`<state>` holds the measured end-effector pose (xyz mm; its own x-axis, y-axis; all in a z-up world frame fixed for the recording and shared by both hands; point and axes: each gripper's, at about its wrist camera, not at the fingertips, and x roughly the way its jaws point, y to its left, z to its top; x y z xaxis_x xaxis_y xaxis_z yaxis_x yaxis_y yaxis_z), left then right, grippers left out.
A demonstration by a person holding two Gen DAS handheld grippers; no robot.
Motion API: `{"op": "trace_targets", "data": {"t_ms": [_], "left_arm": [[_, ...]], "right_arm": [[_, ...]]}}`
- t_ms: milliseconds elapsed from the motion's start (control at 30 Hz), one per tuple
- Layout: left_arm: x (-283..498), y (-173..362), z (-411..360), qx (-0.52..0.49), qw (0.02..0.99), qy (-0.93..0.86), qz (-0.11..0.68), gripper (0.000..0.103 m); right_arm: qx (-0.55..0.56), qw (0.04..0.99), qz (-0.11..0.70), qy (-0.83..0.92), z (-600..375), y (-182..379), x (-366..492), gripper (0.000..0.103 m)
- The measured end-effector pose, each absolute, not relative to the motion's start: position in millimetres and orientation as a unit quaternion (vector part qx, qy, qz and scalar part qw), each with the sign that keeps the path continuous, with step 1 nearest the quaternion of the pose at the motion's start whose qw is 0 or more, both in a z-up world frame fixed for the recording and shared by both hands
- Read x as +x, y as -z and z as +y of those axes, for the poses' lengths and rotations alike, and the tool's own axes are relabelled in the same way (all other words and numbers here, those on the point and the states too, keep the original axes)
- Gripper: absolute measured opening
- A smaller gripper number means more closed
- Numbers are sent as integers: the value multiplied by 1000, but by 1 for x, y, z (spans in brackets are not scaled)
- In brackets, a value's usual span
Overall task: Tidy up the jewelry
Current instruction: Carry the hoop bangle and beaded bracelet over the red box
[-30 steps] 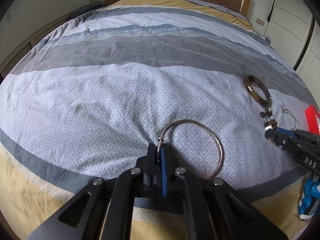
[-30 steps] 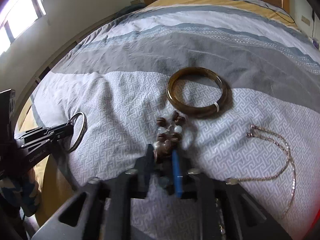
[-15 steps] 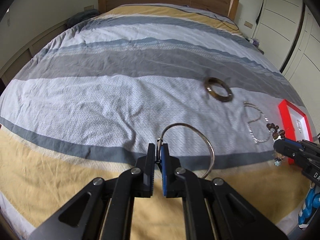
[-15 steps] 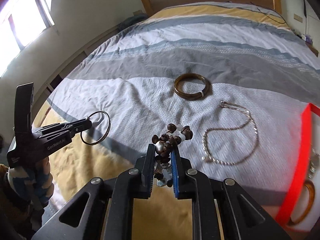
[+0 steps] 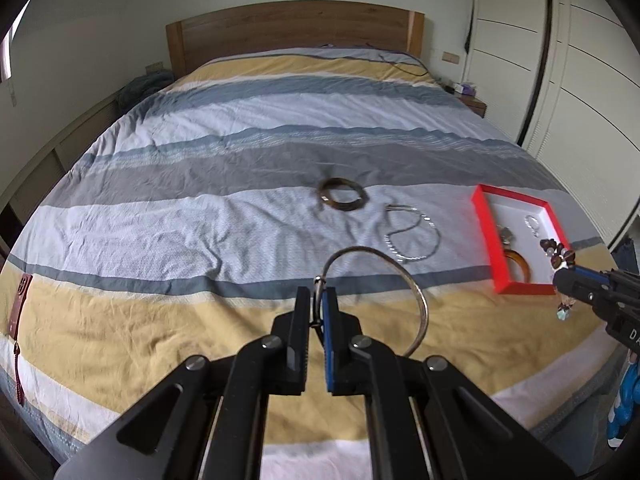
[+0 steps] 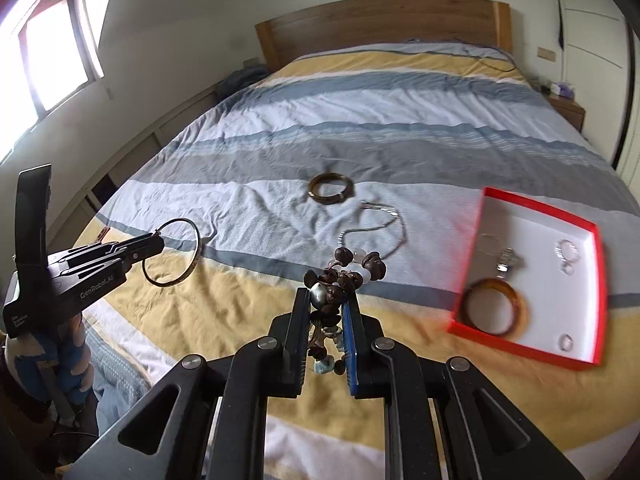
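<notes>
My left gripper [image 5: 318,296] is shut on a thin silver bangle [image 5: 416,292] and holds it above the bed; it also shows in the right wrist view [image 6: 154,240]. My right gripper [image 6: 326,300] is shut on a brown beaded bracelet [image 6: 344,276], held in the air left of the red tray [image 6: 520,348]; it shows in the left wrist view [image 5: 564,276] too. A dark brown bangle [image 6: 331,194] and a silver chain necklace [image 6: 376,228] lie on the bed. The tray holds an amber bangle [image 6: 496,312], rings and small pieces.
The striped duvet [image 5: 200,220] covers the bed, with a wooden headboard [image 5: 296,32] behind. A red tasselled charm [image 5: 18,320] lies at the left edge. White wardrobes [image 5: 580,80] stand on the right, and a window [image 6: 52,60] on the left.
Both grippers have lifted up and back from the bed with their pieces. The right gripper has carried the beaded bracelet toward the red tray, which has come into view.
</notes>
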<state>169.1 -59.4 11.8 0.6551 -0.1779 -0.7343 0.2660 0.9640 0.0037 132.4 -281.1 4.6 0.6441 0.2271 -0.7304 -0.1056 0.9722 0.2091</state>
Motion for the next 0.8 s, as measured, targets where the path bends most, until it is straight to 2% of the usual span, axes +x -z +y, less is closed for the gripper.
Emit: {"op": "trace_targets", "data": {"t_ms": [367,800], "left_arm": [[134,-34,-135,82,906,188,369,5],[164,-22,-235,114,891,239,370,5]], "right_arm": [[76,914,398,-36,-338,-26,77,15],[82,913,400,9,-417,-20,85,15]]}}
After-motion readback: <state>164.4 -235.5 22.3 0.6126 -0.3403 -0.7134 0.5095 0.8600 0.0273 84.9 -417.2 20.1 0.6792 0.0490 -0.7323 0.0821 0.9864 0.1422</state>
